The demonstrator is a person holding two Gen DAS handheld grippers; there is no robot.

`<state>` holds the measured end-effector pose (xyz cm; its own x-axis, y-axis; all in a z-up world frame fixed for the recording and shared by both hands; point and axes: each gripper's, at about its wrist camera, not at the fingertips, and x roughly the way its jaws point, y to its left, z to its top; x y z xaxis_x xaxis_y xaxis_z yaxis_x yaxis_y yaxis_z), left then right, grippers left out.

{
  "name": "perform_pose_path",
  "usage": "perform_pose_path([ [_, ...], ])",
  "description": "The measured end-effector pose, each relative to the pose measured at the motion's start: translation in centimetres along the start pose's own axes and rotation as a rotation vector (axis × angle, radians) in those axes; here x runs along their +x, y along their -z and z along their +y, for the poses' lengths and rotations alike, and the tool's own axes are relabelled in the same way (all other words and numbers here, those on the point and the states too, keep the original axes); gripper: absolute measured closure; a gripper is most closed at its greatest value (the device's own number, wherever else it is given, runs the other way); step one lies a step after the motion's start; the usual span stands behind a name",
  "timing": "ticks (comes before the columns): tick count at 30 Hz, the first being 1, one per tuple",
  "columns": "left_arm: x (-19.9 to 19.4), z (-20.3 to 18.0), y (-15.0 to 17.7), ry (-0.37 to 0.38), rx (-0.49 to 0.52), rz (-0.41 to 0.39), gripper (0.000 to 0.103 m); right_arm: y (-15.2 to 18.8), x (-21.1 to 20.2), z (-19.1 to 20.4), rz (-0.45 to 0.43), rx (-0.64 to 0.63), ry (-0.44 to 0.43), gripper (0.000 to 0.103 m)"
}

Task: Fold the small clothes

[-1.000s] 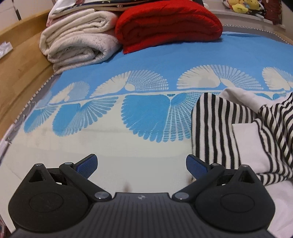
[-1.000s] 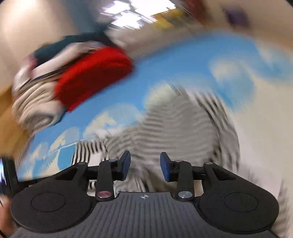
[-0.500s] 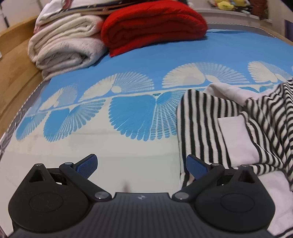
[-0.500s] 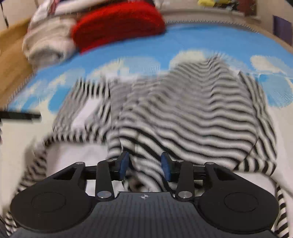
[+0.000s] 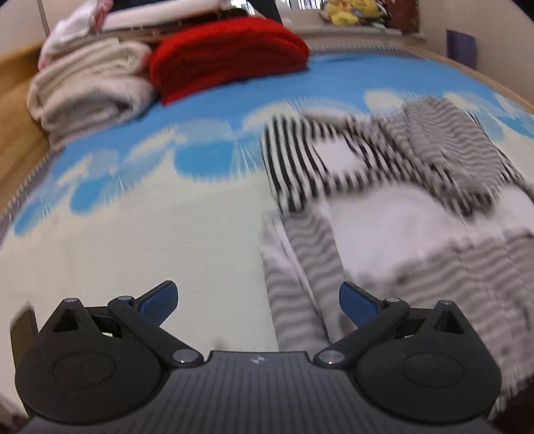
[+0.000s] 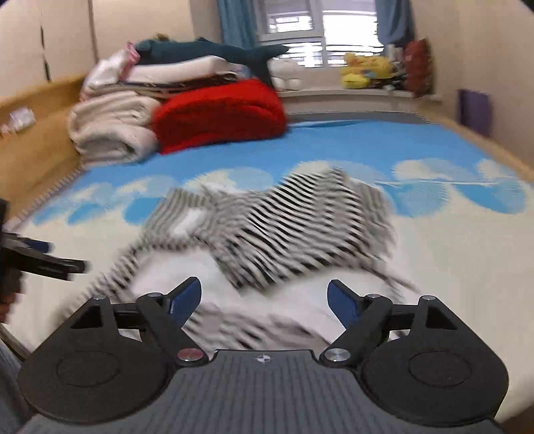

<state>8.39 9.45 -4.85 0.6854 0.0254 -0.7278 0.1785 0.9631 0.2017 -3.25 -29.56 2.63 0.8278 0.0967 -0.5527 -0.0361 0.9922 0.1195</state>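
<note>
Since the earlier frame, the right gripper [image 6: 264,298] has let go of the striped garment [image 6: 293,233], jaws opening; the left gripper [image 5: 258,302] stays released. Garment lies crumpled on the bed [image 6: 450,240]. Risk: loose layers bunch on regrasp. Only the right view shows the window [image 6: 295,20].

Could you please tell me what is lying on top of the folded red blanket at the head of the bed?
Nothing rests on the red blanket. The stack of folded bedding rises behind it; their contact is hidden.

Left gripper [image 5: 257,302] fingers spread wide, right gripper [image 6: 263,297] fingers opening, seemingly holding nothing
</note>
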Motion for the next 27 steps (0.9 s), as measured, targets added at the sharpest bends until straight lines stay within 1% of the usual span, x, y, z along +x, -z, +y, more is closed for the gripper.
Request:
perform_pose_path([
  [2, -1.0, -0.7, 2.0, 0.008, 0.013, 0.018, 0.0, 2.0, -1.5, -0.8, 0.017, 0.012, 0.061, 0.019],
  [4, -1.8, -1.4, 3.2, 0.003, 0.027, 0.017, 0.0, 3.6, -2.8, -1.9, 0.039, 0.054, 0.094, 0.019],
  [6, -2.6, -1.9, 4.3, -0.003, 0.037, 0.013, 0.0, 5.3, -3.3, -2.4, 0.065, 0.089, 0.082, 0.019],
  [8, -3.2, -2.3, 5.2, -0.004, 0.032, 0.009, 0.0, 6.6, -3.8, -2.7, 0.072, 0.087, 0.072, 0.019],
  [11, -3.5, -2.5, 5.9, -0.003, 0.017, 0.013, 0.0, 7.6, -4.1, -2.4, 0.073, 0.058, 0.06, 0.019],
  [14, -3.7, -2.8, 6.1, -0.018, 0.016, 0.006, 0.0, 8.0, -4.2, -2.6, 0.076, 0.061, 0.063, 0.019],
  [16, -3.5, -2.7, 6.1, -0.029, 0.014, 0.008, 0.0, 8.1, -4.0, -2.9, 0.082, 0.082, 0.081, 0.019],
  [18, -3.0, -2.6, 6.1, -0.043, 0.005, 0.025, 0.0, 8.2, -3.6, -3.7, 0.093, 0.116, 0.118, 0.019],
  [20, -2.3, -2.3, 6.0, -0.051, -0.009, 0.049, 0.0, 8.5, -3.0, -4.5, 0.109, 0.149, 0.152, 0.023],
  [21, -2.1, -2.0, 5.9, -0.052, -0.019, 0.057, 0.0, 8.5, -2.7, -4.7, 0.124, 0.157, 0.161, 0.037],
  [22, -1.8, -1.8, 5.9, -0.052, -0.032, 0.065, 0.0, 8.6, -2.3, -4.9, 0.144, 0.152, 0.149, 0.053],
  [23, -1.6, -1.6, 5.9, -0.05, -0.044, 0.073, 0.0, 8.7, -1.9, -4.9, 0.166, 0.145, 0.138, 0.055],
  [27, -0.7, -1.1, 5.8, -0.017, -0.087, 0.109, 0.0, 9.3, -0.2, -5.3, 0.21, 0.161, 0.15, 0.053],
])
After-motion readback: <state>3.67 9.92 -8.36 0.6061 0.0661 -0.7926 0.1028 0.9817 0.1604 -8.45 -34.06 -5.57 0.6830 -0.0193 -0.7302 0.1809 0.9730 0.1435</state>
